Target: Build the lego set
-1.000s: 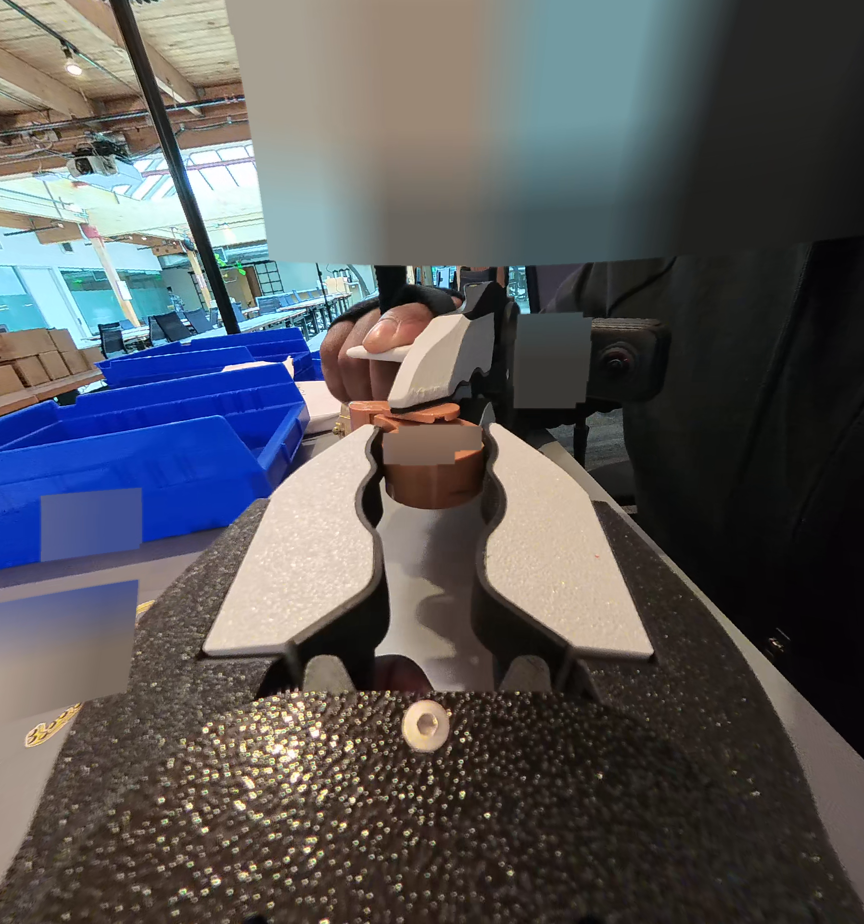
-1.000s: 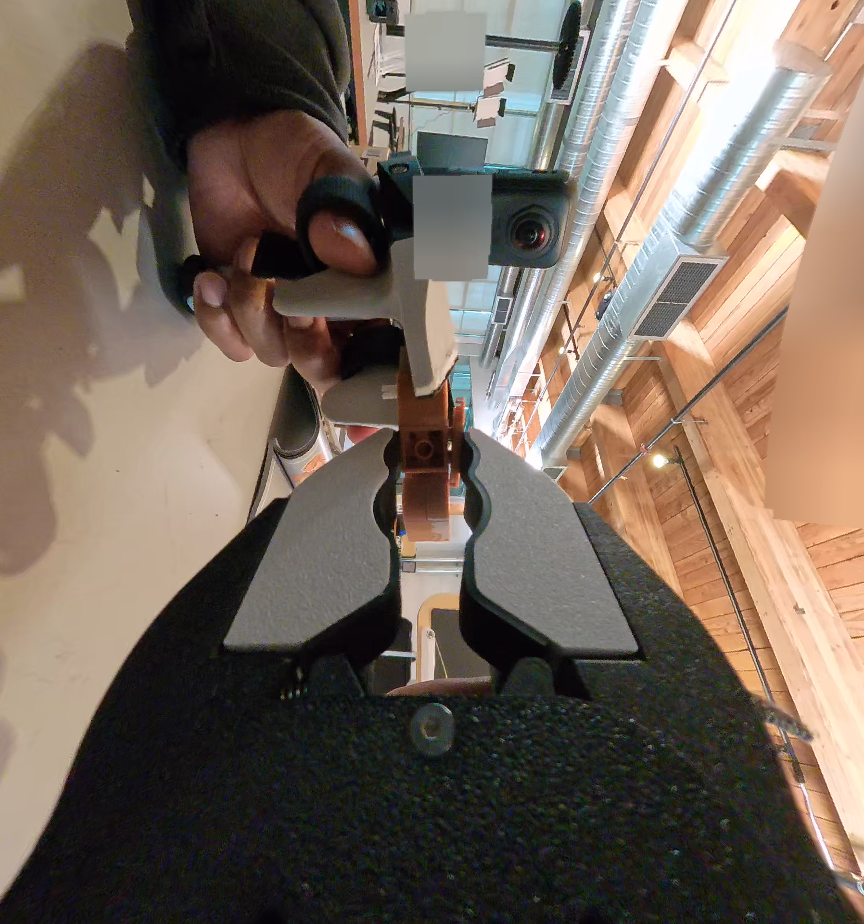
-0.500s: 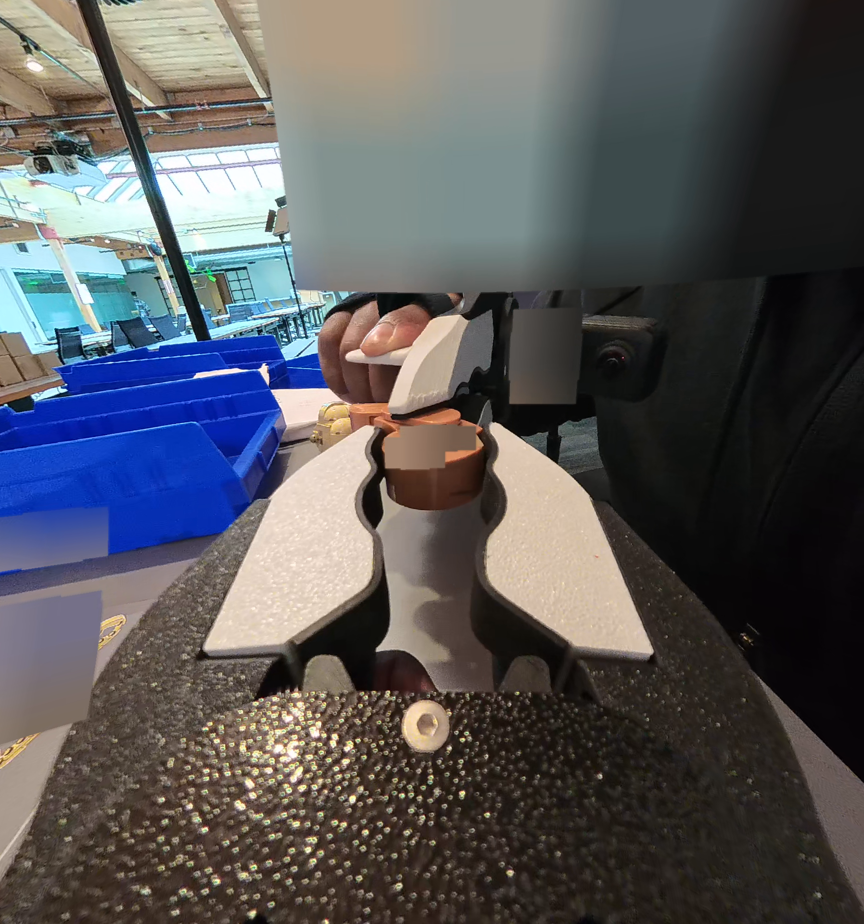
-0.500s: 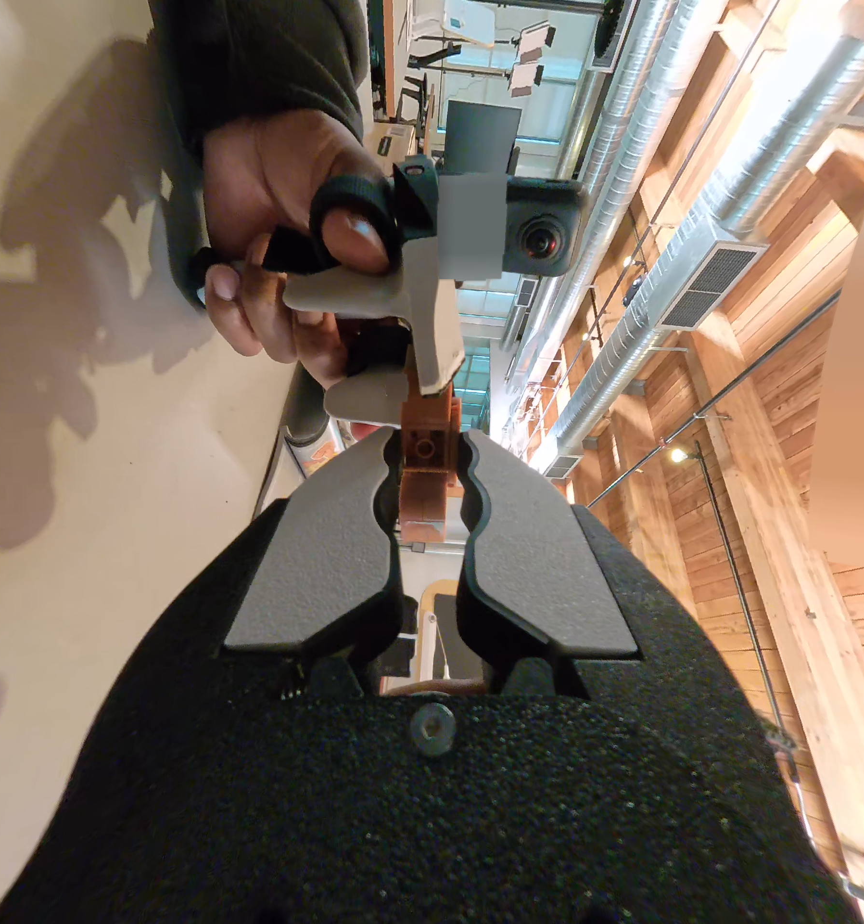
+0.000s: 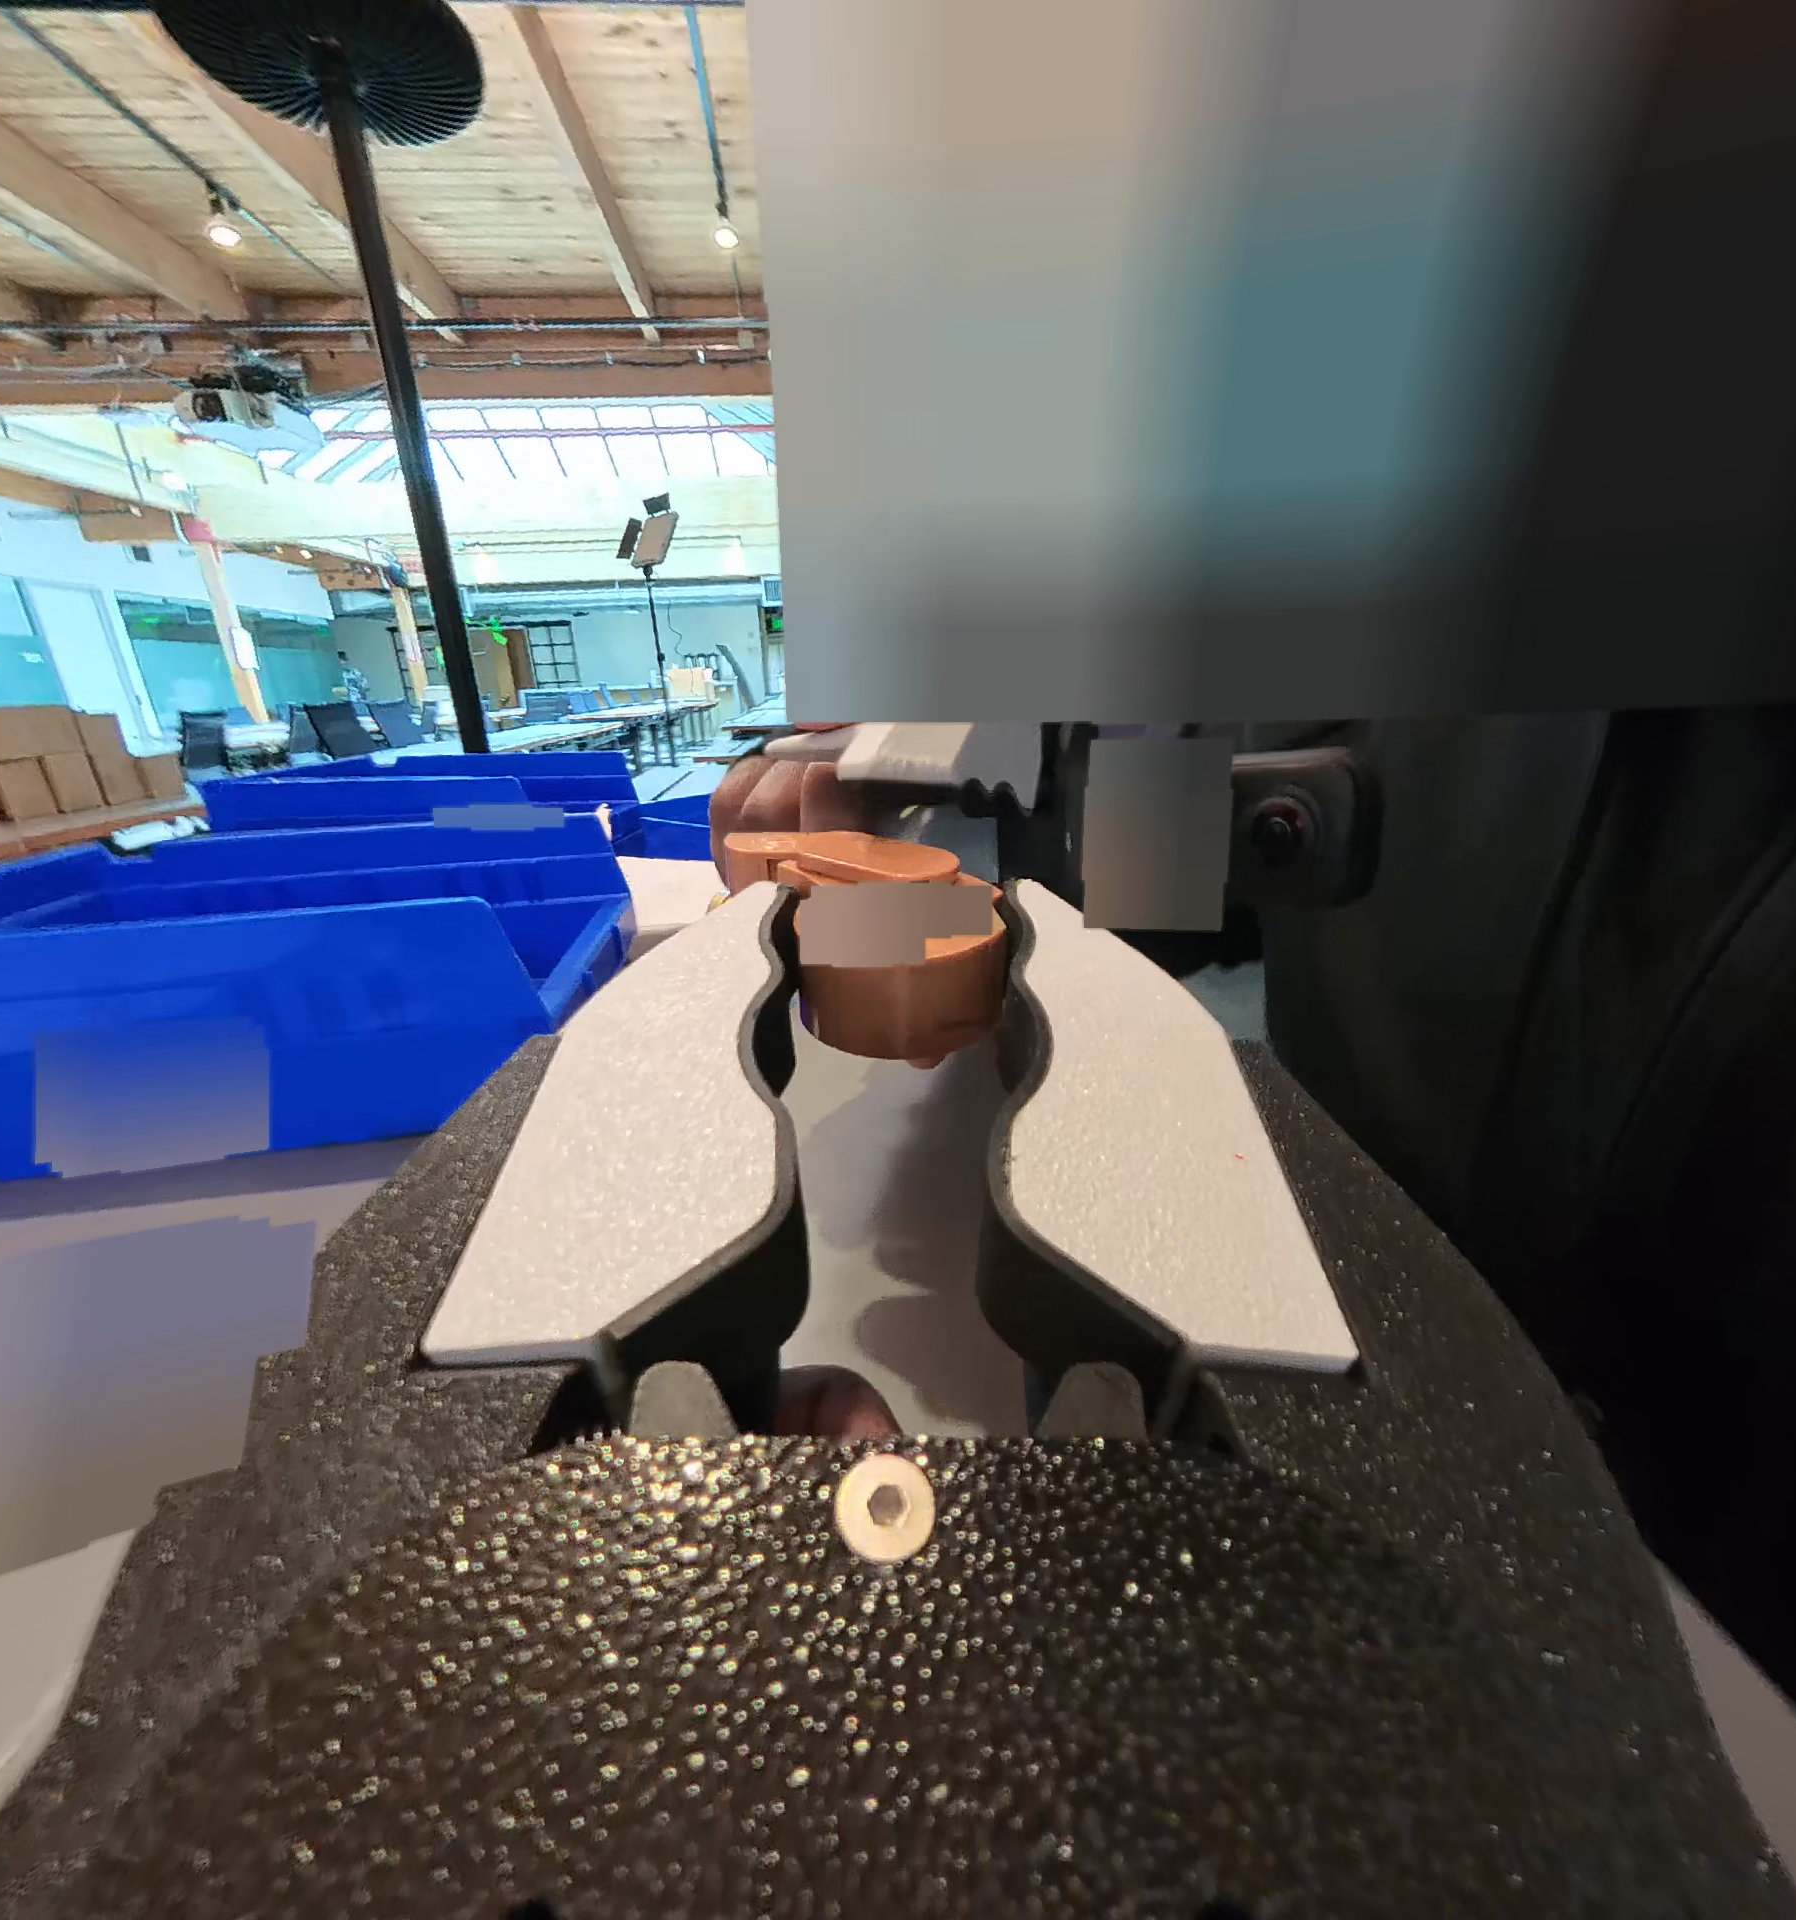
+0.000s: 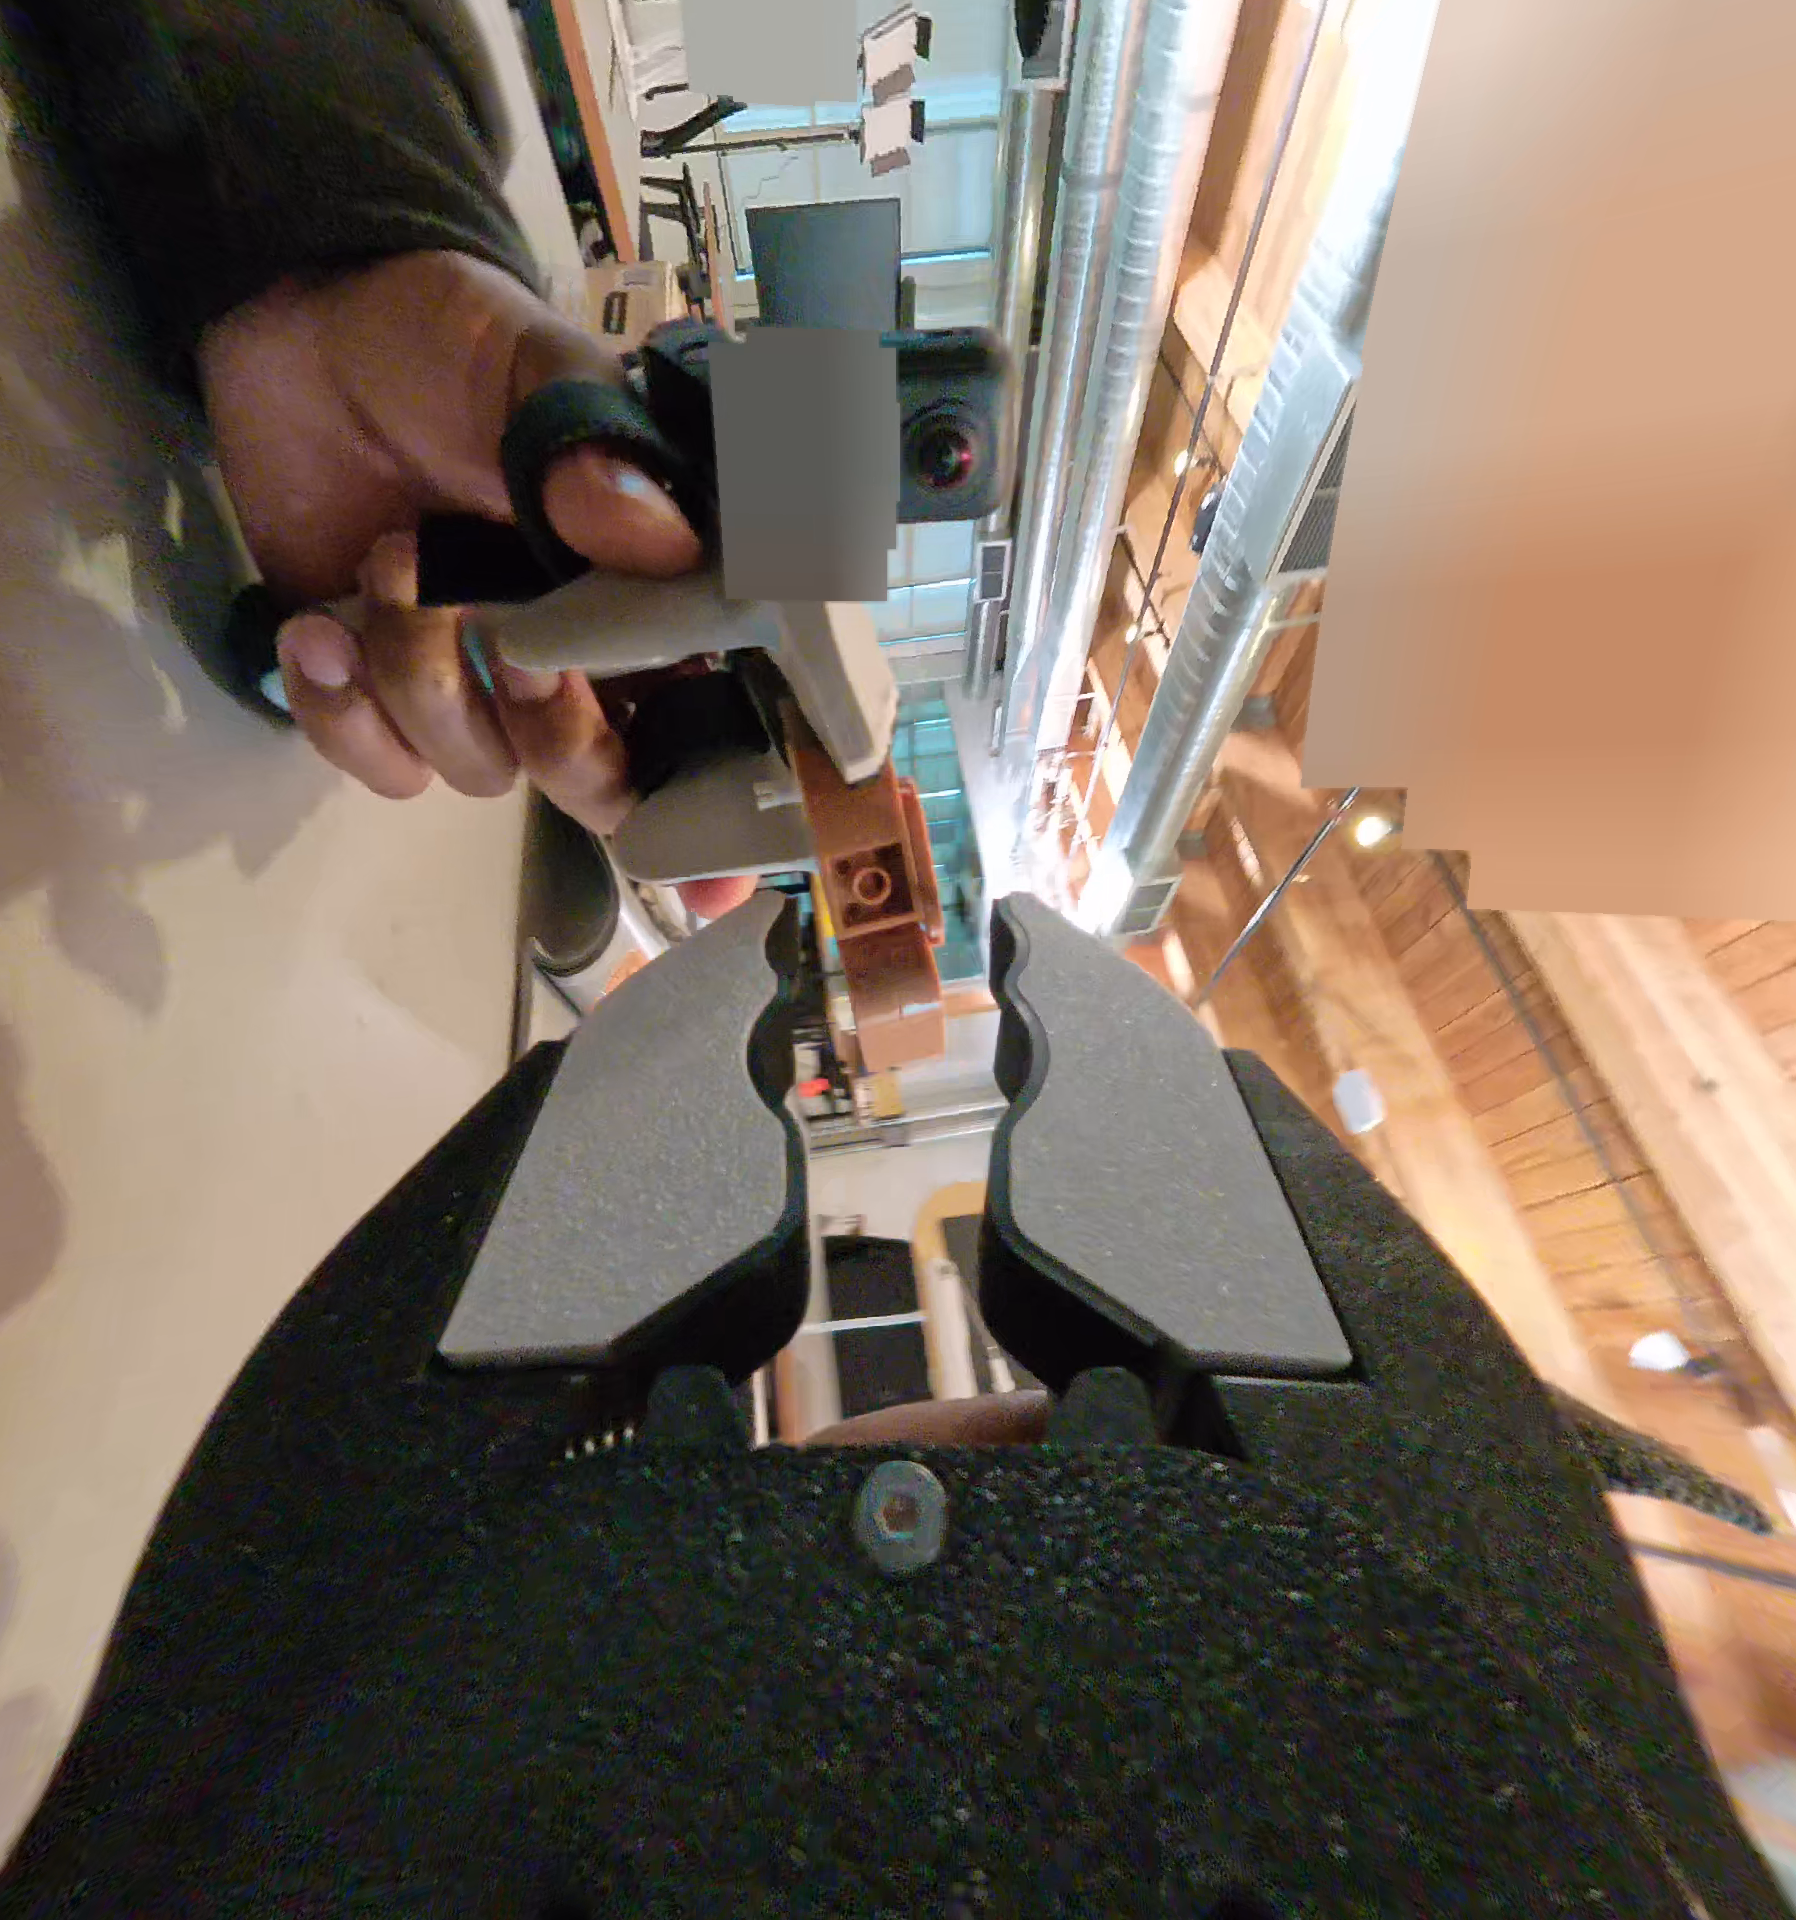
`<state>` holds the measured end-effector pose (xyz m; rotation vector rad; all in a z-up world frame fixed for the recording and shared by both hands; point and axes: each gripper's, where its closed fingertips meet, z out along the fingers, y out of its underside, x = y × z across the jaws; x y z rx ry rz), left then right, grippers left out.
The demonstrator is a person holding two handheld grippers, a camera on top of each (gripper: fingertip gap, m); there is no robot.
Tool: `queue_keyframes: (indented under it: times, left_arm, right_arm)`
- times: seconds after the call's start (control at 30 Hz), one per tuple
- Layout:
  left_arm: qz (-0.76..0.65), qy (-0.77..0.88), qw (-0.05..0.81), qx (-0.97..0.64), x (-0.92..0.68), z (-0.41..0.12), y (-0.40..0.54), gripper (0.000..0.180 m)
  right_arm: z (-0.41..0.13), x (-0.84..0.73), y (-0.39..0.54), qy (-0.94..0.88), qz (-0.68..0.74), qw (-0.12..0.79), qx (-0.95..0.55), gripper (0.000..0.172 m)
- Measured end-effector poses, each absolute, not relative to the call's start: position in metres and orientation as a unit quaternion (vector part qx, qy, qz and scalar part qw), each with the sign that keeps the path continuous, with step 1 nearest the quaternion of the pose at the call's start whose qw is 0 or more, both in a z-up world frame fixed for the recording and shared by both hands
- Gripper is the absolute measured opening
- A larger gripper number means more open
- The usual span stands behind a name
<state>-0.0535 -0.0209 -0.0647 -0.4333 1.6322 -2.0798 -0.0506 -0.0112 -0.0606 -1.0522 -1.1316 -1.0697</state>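
In the left wrist view my left gripper (image 5: pixel 899 935) is shut on a brown round toy piece (image 5: pixel 904 997), with both pale pads pressed on its sides. A flat brown plate lies on top of the piece. In the right wrist view the same brown piece (image 6: pixel 878 904) hangs between the dark pads of my right gripper (image 6: pixel 889 935), with a gap on each side, so this gripper is open. The left gripper's pale fingers (image 6: pixel 842 707) clamp the piece from above there. The right gripper's pale finger (image 5: pixel 935 753) shows just above and behind the piece in the left wrist view.
Several blue bins (image 5: pixel 250 935) stand on the pale table (image 5: pixel 146 1351) to the left. A person in dark clothes (image 5: pixel 1600 1039) stands close on the right. A black pole (image 5: pixel 406 416) rises behind the bins. Left and right tips are no more than a few centimetres apart.
My right gripper's jaws were shut on the brown piece and have now opened, leaving gaps beside it. The left gripper keeps its hold and has tilted upward a little.
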Motion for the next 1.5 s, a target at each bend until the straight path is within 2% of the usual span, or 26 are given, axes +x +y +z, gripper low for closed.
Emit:
queue_keyframes:
  times: [0.27, 0.5, 0.77, 1.3, 1.5]
  left_arm:
    - [-0.803, 0.544, 0.093, -0.225, -0.047, -0.06, -0.012, 0.036]
    - [-0.81, 0.526, 0.029, -0.258, -0.043, -0.062, -0.012, 0.036]
    - [-0.781, 0.554, 0.038, -0.284, -0.037, -0.072, -0.018, 0.036]
    - [-0.735, 0.605, 0.07, -0.298, -0.034, -0.087, -0.024, 0.036]
    - [-0.728, 0.607, 0.105, -0.3, -0.03, -0.086, -0.019, 0.036]
  right_arm:
    - [-0.062, -0.039, -0.004, -0.437, -0.33, 0.622, -0.56, 0.043]
    - [-0.068, -0.041, -0.001, -0.444, -0.289, 0.609, -0.591, 0.043]
    - [-0.074, -0.041, -0.001, -0.483, -0.368, 0.564, -0.56, 0.02]
    - [-0.088, -0.038, -0.006, -0.525, -0.357, 0.525, -0.567, 0.02]
    - [-0.086, -0.035, 0.0, -0.502, -0.395, 0.547, -0.541, 0.02]
